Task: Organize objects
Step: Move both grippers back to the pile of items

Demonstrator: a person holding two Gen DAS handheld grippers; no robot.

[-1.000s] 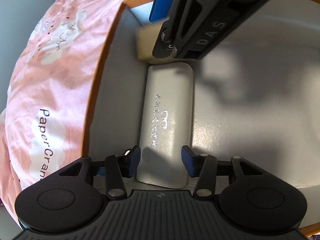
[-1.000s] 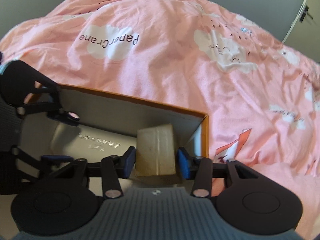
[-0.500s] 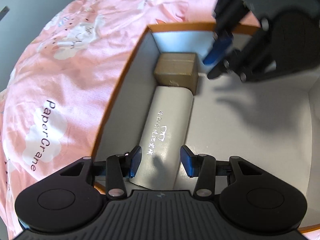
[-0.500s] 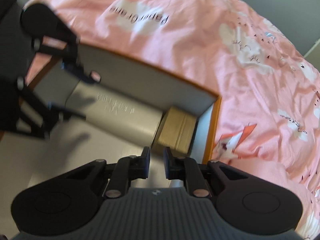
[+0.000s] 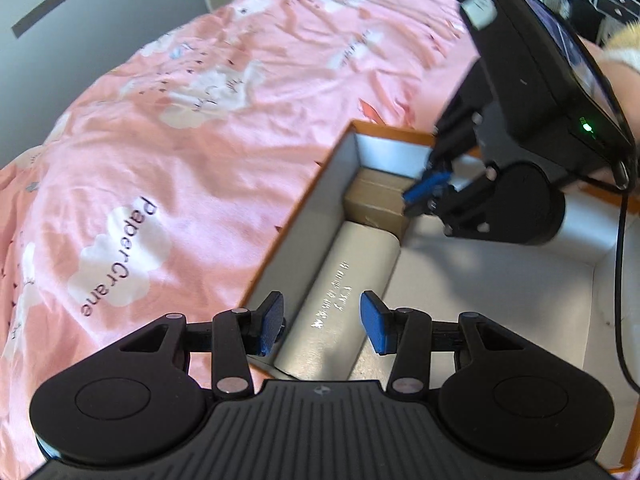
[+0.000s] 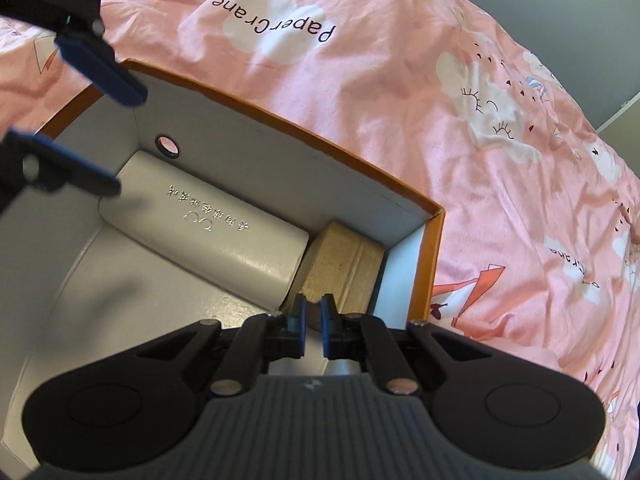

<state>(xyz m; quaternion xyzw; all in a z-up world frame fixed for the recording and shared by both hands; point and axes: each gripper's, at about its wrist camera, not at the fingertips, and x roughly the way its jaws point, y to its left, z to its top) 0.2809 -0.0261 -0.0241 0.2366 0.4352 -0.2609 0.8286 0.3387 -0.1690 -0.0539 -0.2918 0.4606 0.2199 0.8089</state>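
1. Left wrist view: your left gripper [image 5: 322, 322] hangs above the near end of a pale grey case [image 5: 344, 292], its blue pads parted on either side and clear of it, holding nothing
2. The case lies flat along the left wall of an open box [image 5: 304, 208] with an orange rim and a white inside
3. A small brown cardboard box [image 5: 374, 200] fills the far corner, touching the case's far end
4. Your right gripper [image 5: 426, 192] reaches in from the upper right, its blue tips just over the brown box's right edge
5. The box rests on a pink bedspread [image 5: 180, 140] printed with white clouds
6. Right wrist view: your right gripper [image 6: 314, 322] has its pads drawn together after just closing, with only a narrow slit left and nothing caught between them
7. Beyond its tips, the small brown cardboard box [image 6: 344, 268] sits in the corner of the open box [image 6: 434, 252]
8. The pale grey case [image 6: 212, 228] lies against the wall with silver lettering on top, its end against the brown box
9. Your left gripper [image 6: 100, 140] shows at the upper left, pads apart above the case's far end
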